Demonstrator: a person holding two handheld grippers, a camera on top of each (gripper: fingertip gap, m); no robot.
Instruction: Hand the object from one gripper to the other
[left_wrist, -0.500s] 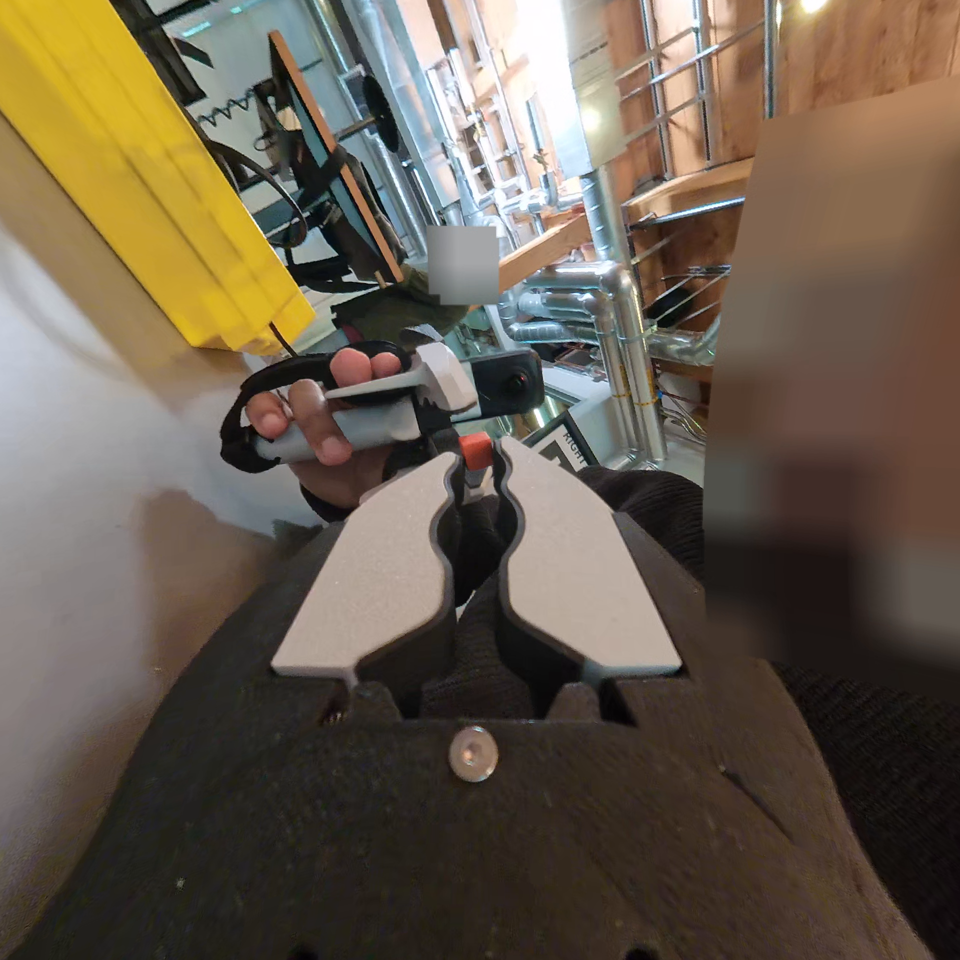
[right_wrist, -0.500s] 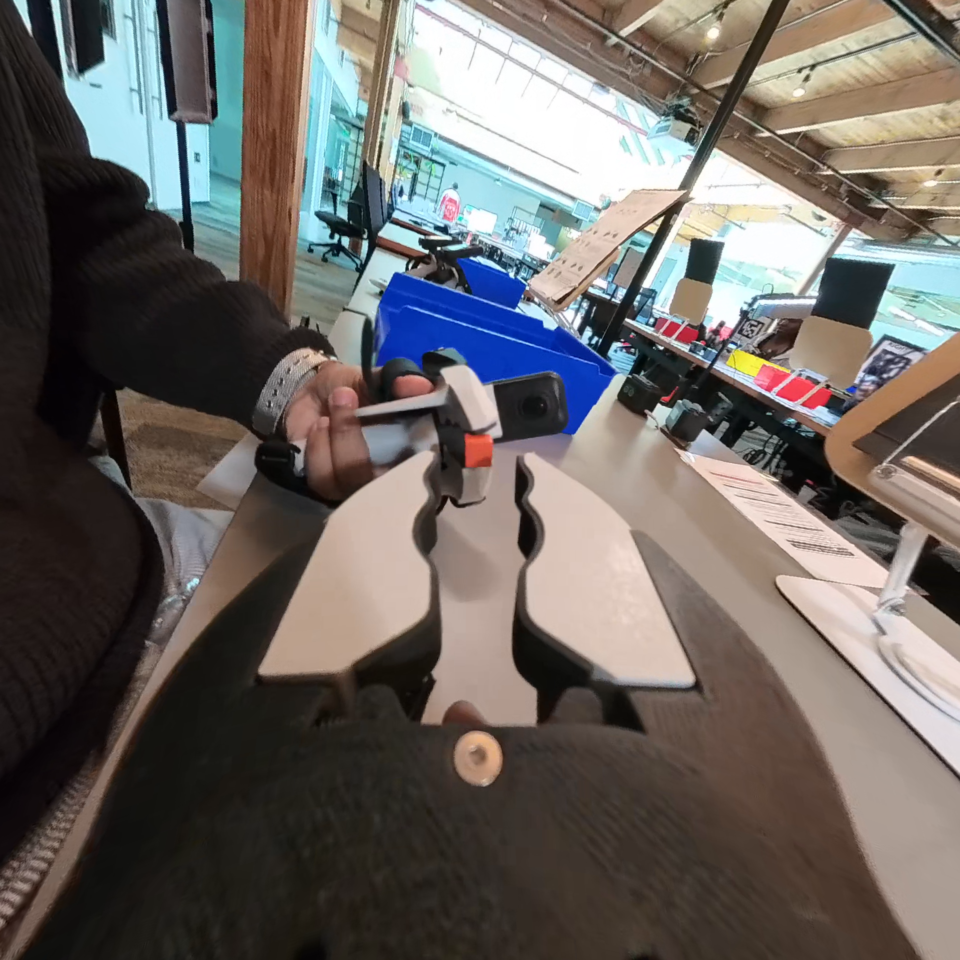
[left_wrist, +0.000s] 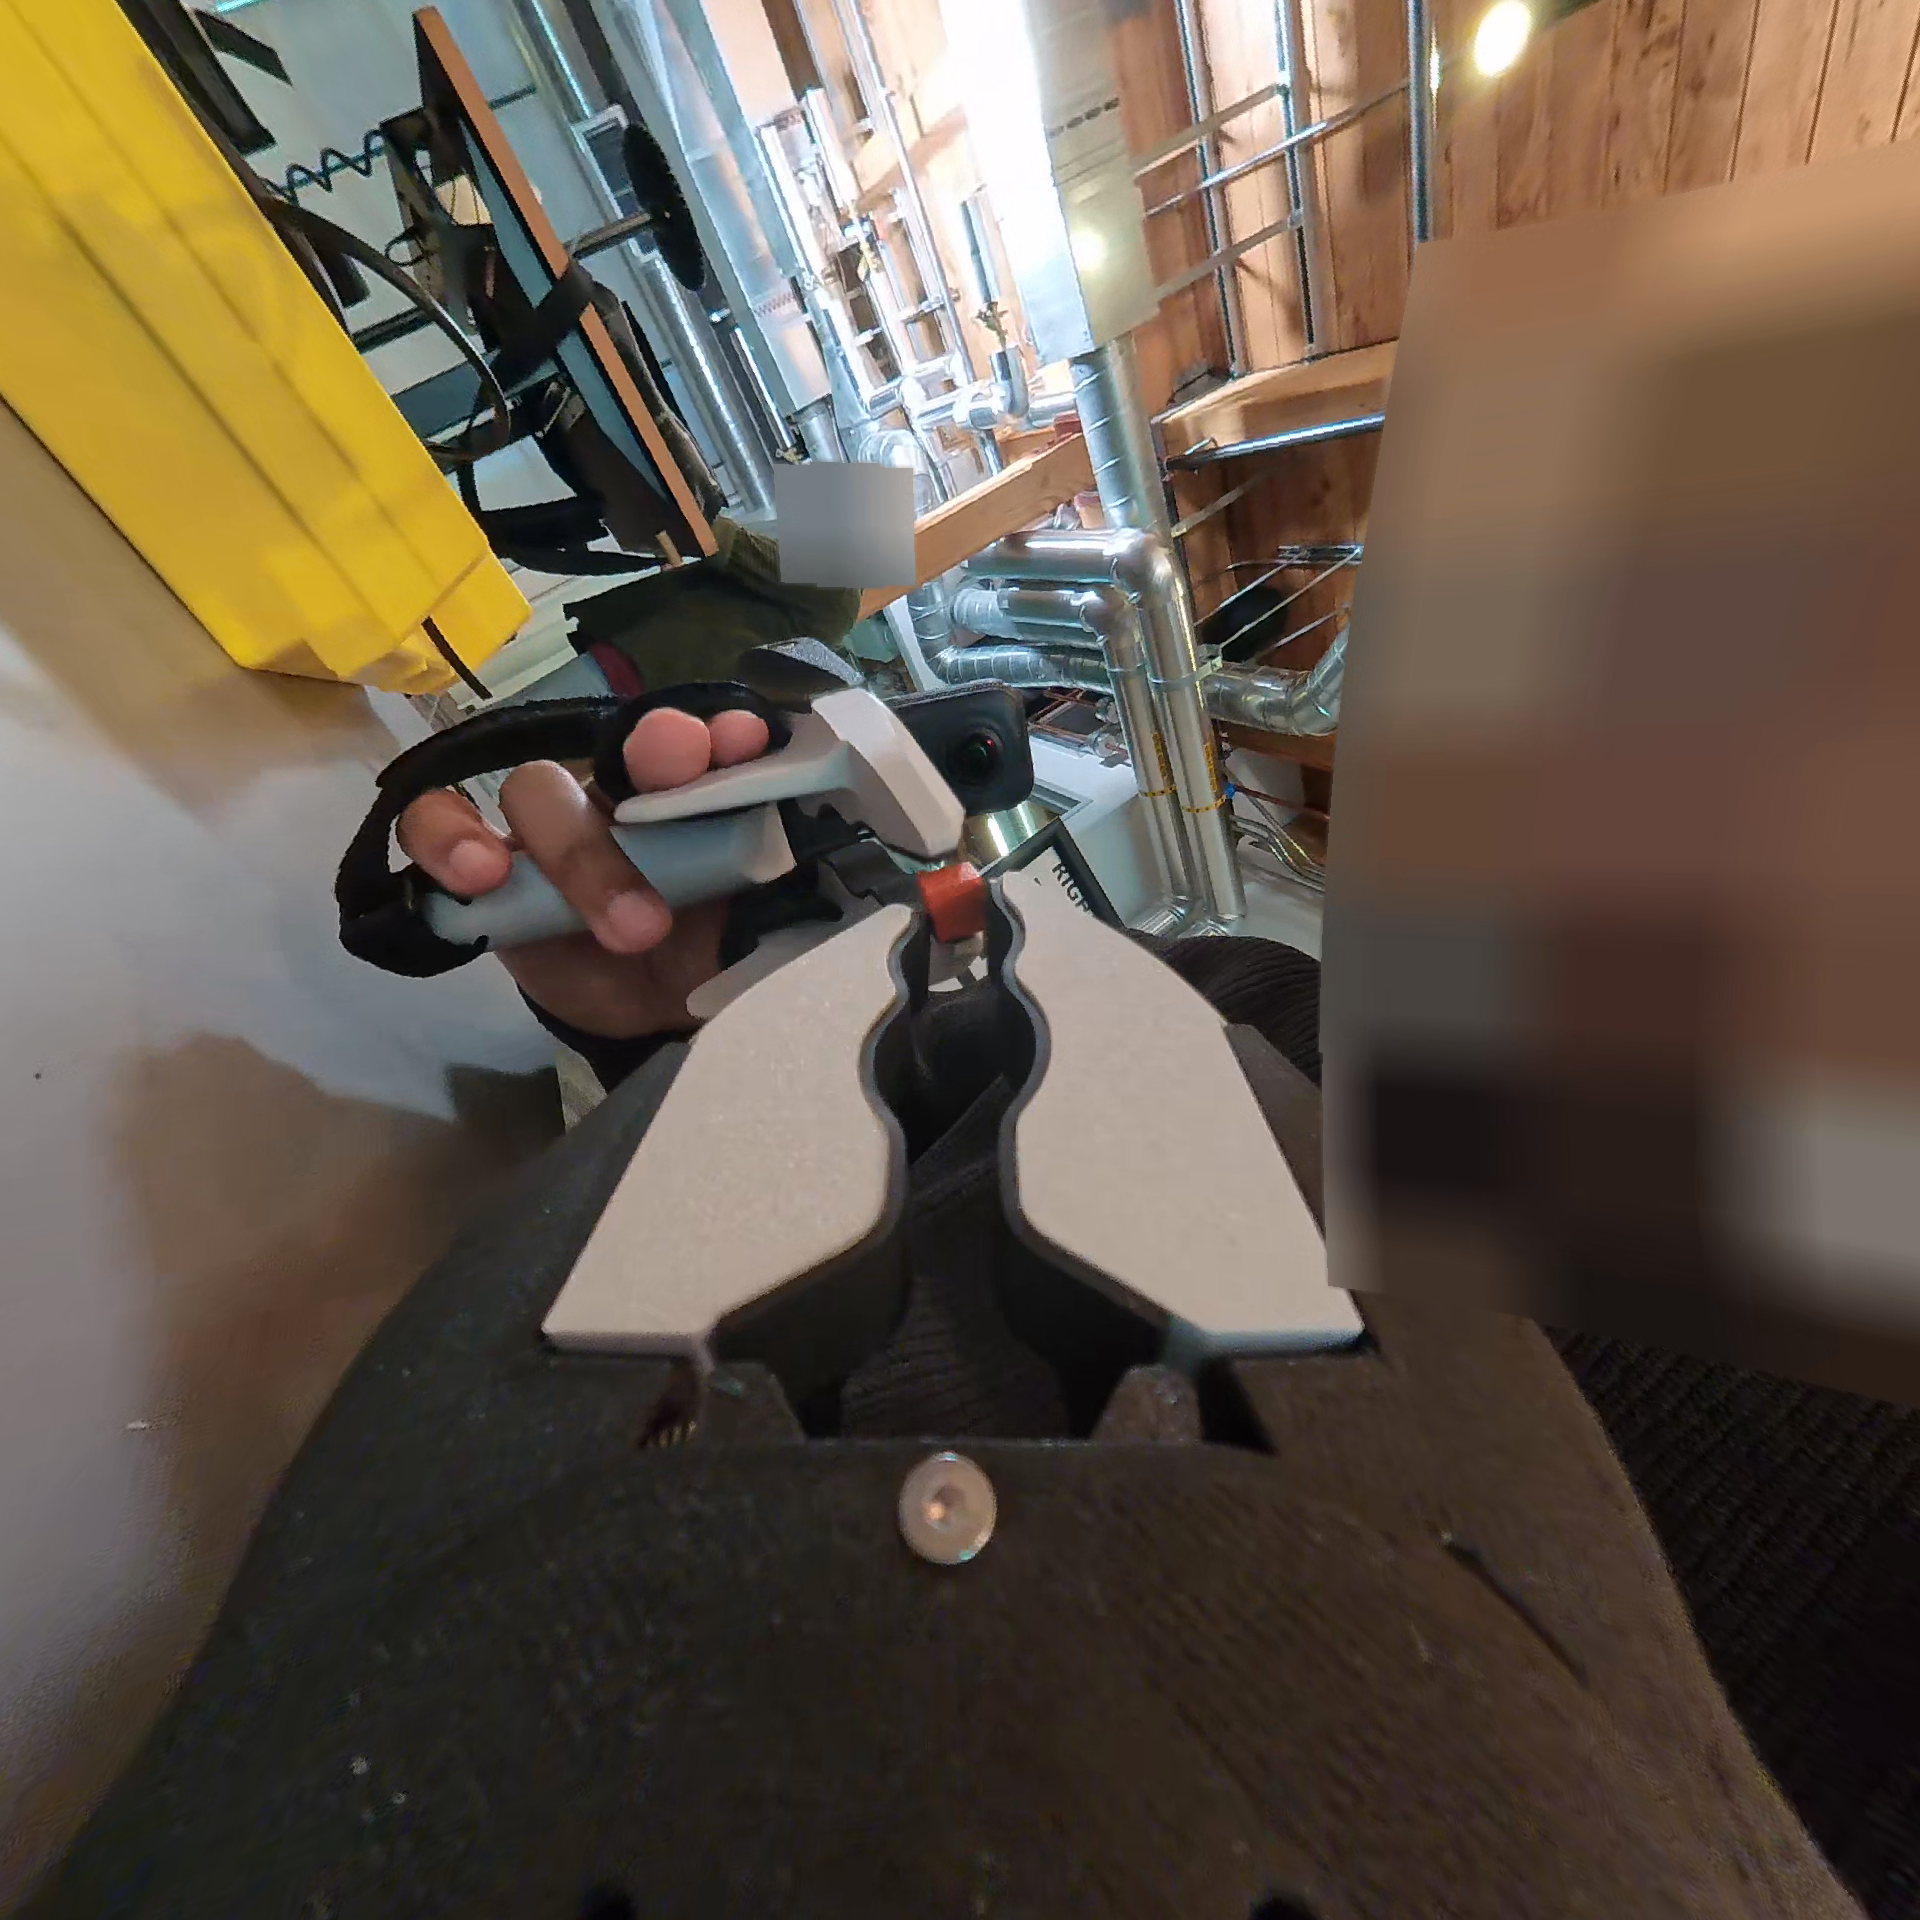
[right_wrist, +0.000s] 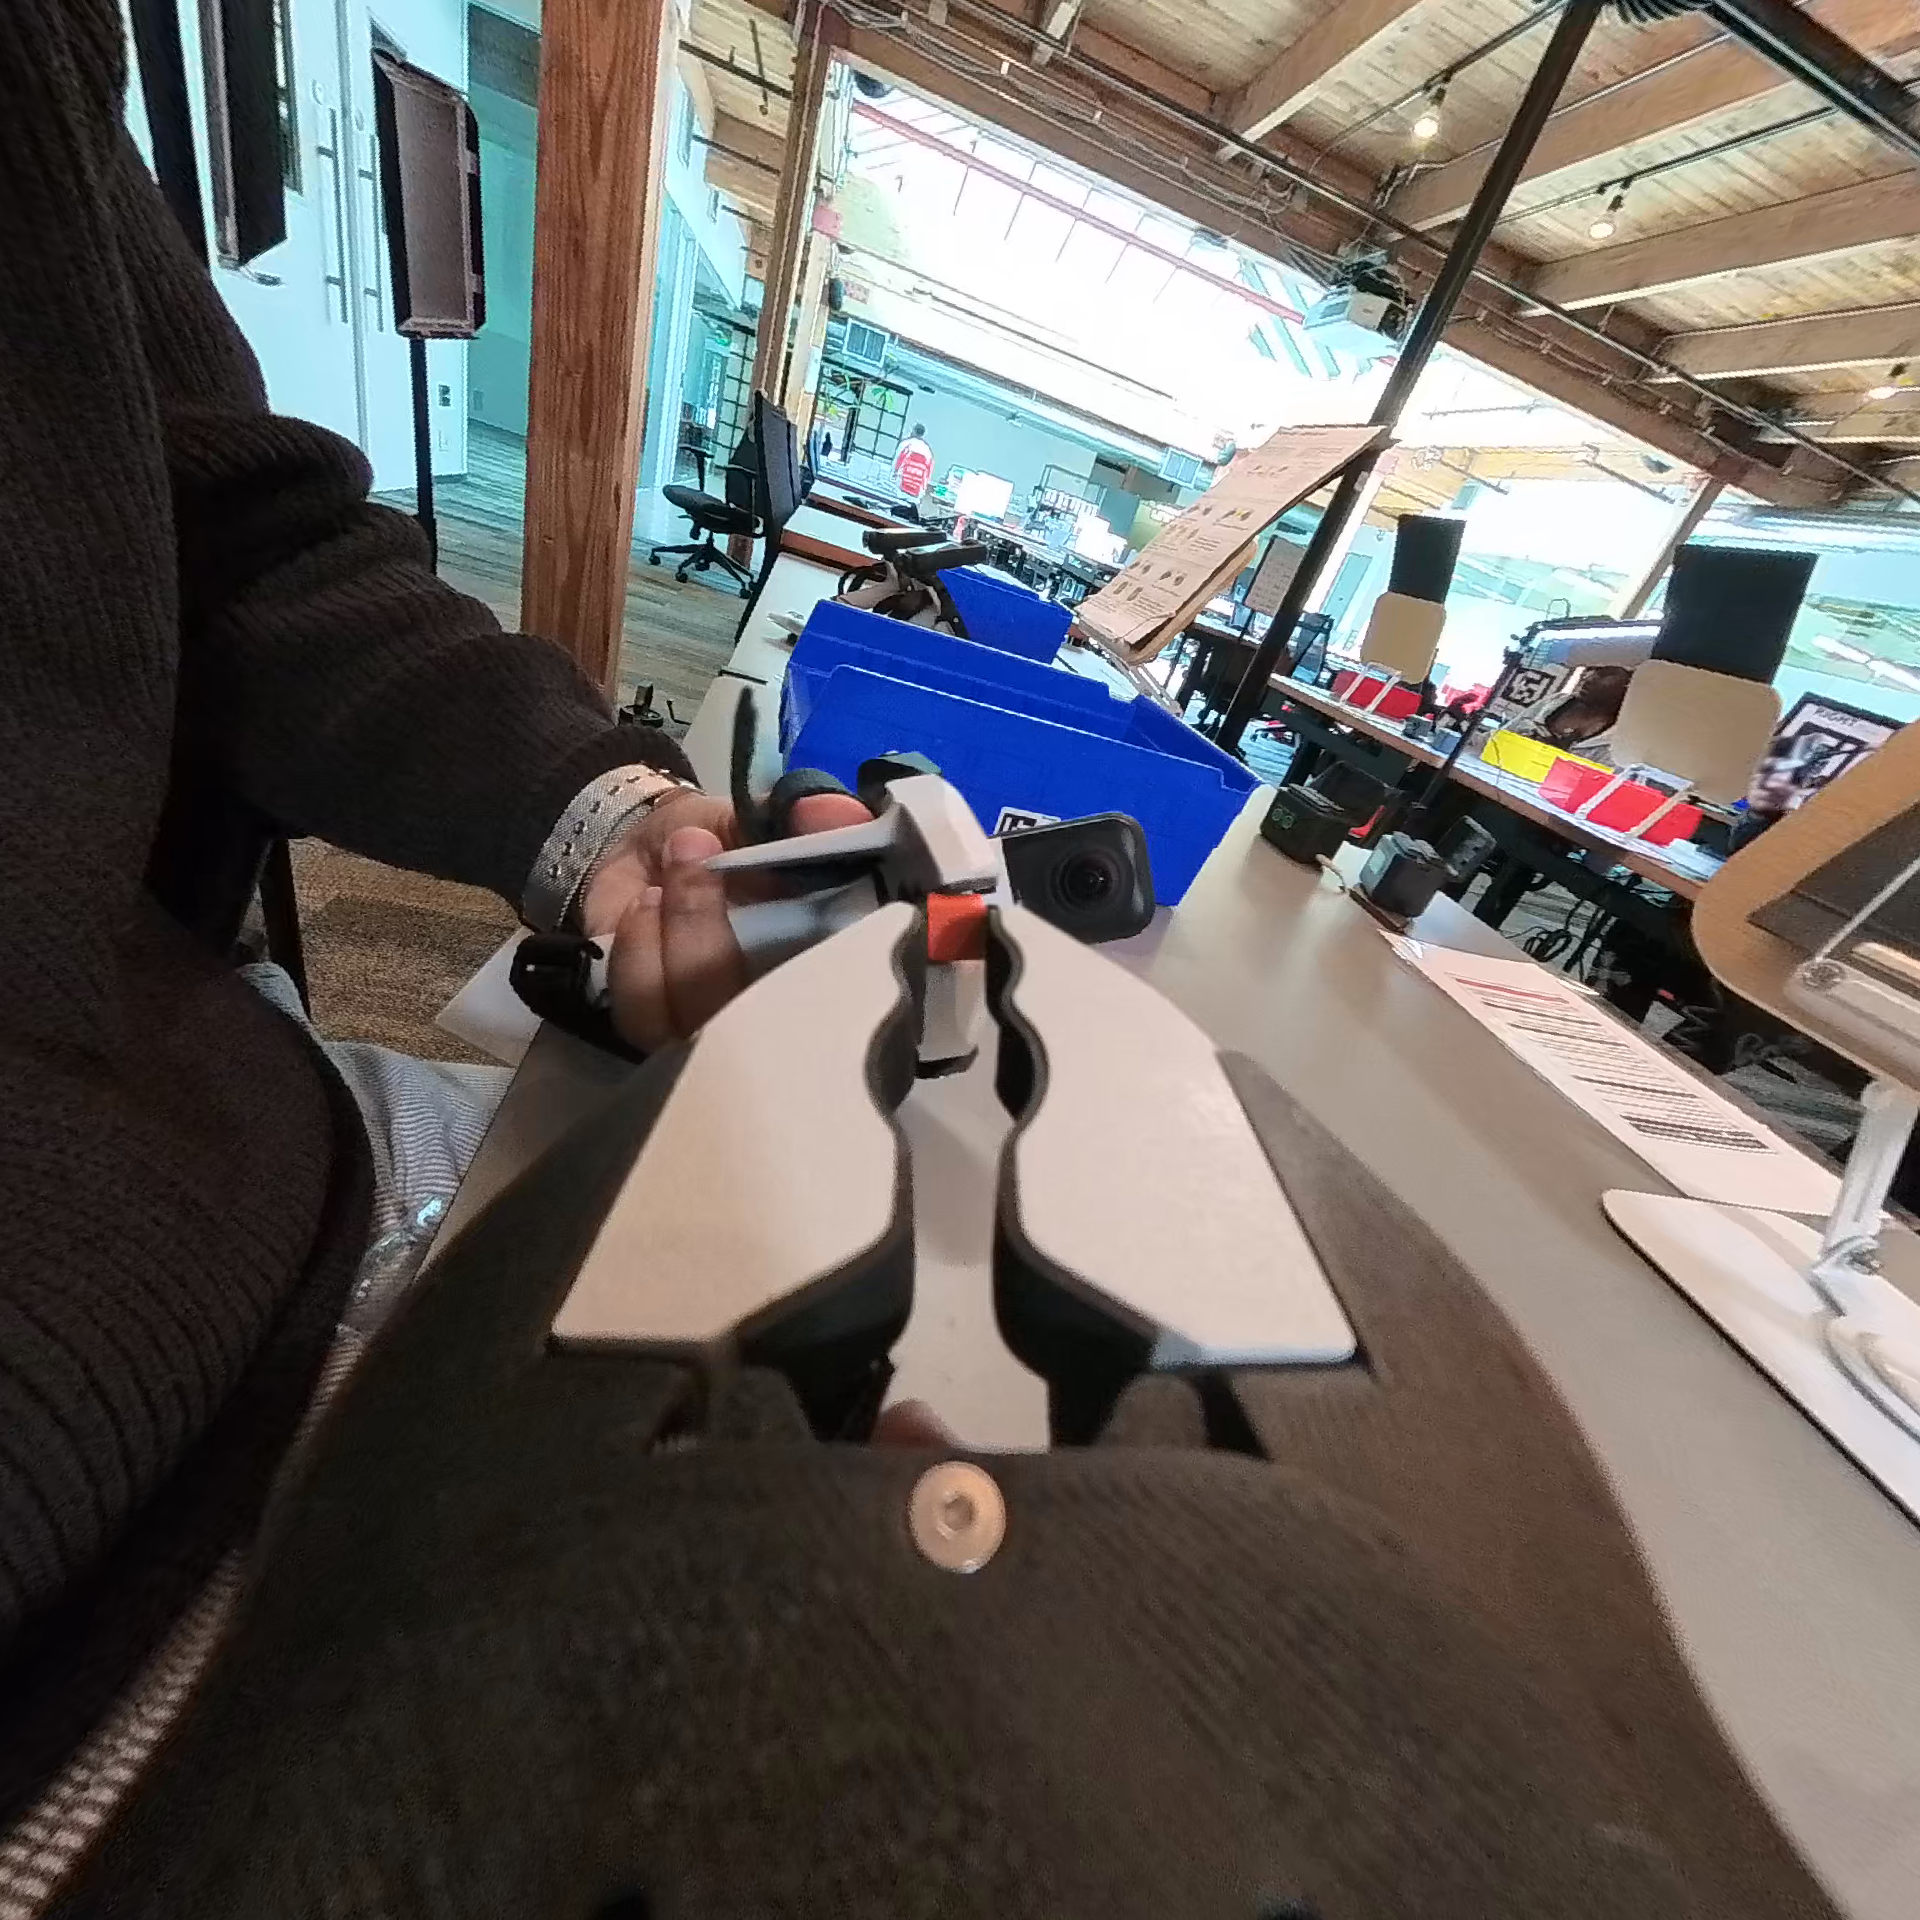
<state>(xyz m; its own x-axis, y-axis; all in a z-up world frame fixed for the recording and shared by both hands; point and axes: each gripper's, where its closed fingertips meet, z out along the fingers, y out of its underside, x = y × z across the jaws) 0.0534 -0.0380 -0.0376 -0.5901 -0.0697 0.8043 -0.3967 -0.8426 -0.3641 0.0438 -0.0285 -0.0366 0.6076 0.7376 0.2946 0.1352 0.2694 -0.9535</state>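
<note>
A small orange block (left_wrist: 953, 900) sits between the tips of both grippers, which meet tip to tip above the grey table (right_wrist: 1351, 1039). My left gripper (left_wrist: 961, 904) is shut on the block. In the right wrist view the block (right_wrist: 955, 928) shows between the tips of my right gripper (right_wrist: 951, 920), which is shut on it too. The right gripper's handle (left_wrist: 665, 862), in a hand, shows at left in the left wrist view. The left gripper's handle (right_wrist: 810, 873), in the other hand, shows in the right wrist view.
A yellow bin (left_wrist: 208, 395) stands to the left in the left wrist view. A blue bin (right_wrist: 997, 738) stands on the table behind the grippers. A printed sheet (right_wrist: 1600, 1070), a white stand base (right_wrist: 1766, 1309) and small black devices (right_wrist: 1403, 873) lie to the right. A dark sleeve (right_wrist: 208, 644) fills the left. Left and right tips are no more than a few centimetres apart.
The right gripper's fingers have closed from a wider gap onto the orange block. The left gripper has kept its hold, and both grippers have stayed in about the same place.
</note>
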